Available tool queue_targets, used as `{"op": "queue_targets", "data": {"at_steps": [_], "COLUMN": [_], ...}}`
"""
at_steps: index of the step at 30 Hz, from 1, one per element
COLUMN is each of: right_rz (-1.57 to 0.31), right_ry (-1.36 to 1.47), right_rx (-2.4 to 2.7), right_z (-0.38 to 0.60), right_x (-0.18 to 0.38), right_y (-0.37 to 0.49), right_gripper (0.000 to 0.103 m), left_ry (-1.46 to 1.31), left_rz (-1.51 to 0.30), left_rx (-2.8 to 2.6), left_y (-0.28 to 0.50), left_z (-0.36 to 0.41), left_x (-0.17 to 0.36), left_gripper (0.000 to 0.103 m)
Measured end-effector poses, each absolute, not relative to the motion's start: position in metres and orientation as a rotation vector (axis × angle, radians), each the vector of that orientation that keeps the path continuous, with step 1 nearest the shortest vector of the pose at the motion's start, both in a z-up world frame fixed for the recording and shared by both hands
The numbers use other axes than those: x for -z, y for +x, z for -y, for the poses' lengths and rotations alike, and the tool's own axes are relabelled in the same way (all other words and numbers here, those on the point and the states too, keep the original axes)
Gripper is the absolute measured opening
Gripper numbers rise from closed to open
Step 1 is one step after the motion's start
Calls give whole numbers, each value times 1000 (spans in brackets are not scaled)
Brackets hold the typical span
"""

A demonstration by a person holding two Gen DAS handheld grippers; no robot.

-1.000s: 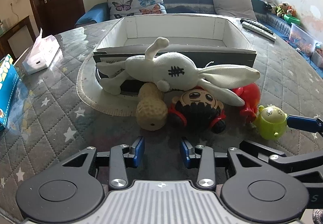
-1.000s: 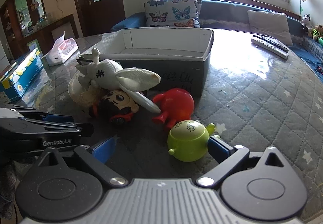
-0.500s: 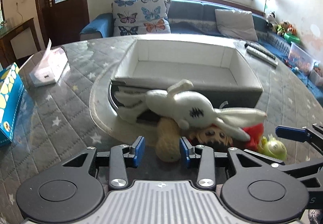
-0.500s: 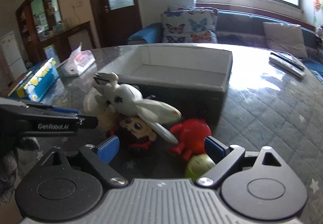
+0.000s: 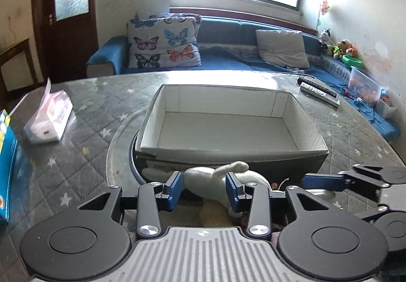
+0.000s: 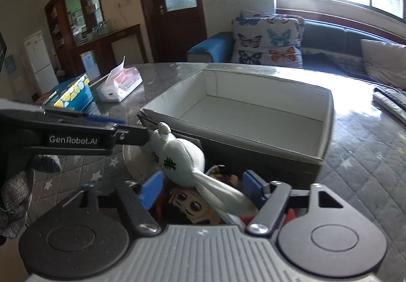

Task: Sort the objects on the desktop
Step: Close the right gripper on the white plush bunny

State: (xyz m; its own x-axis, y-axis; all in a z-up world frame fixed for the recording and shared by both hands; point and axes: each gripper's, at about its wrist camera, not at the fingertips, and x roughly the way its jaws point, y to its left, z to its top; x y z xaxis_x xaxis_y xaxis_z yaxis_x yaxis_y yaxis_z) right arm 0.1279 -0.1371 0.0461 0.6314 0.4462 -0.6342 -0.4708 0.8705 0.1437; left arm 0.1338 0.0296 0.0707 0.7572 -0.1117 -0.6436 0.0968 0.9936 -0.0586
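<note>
**A:** Between the left gripper's [image 5: 203, 190] blue pads, what lies there?

**B:** A white plush rabbit [image 5: 218, 177], its body in the gap with bare space at each pad; those fingers stand spread, gripping nothing. Just beyond them sits the empty cardboard box [image 5: 229, 153].

**A:** And the right gripper [image 6: 201, 193]?

**B:** Its jaws are closing around the rabbit's long ear and a doll head [image 6: 191, 209] beneath; the pads do not appear to press yet.

**A:** How would the rabbit handle?

**B:** Probably light, soft and limp. The stuffed body looks the surer hold; an ear would let it dangle.
</note>
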Motion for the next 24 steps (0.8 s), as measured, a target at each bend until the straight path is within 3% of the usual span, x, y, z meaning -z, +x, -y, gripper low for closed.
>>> {"op": "queue_targets", "data": {"at_steps": [7,12,17,24], "right_rz": [-733,-754,-740,-732], "right_ry": [-69,-49,-53,-88], "right_rx": [-562,-577,-592,-620], "right_z": [126,126,124,114], "right_x": [-38,-31,-32,-31], "right_y": [136,143,147,149], "right_gripper": [58,44,43,42], "left_ry": [49,67,55,23], "left_rz": [-709,-702,-685,-697], "left_rx": [204,273,360,392], "left_y": [147,157,165,168], "left_z": [-25,-23,-24,-28], "left_x": [-62,-55,-56,-52], "left_gripper": [40,34,31,9]}}
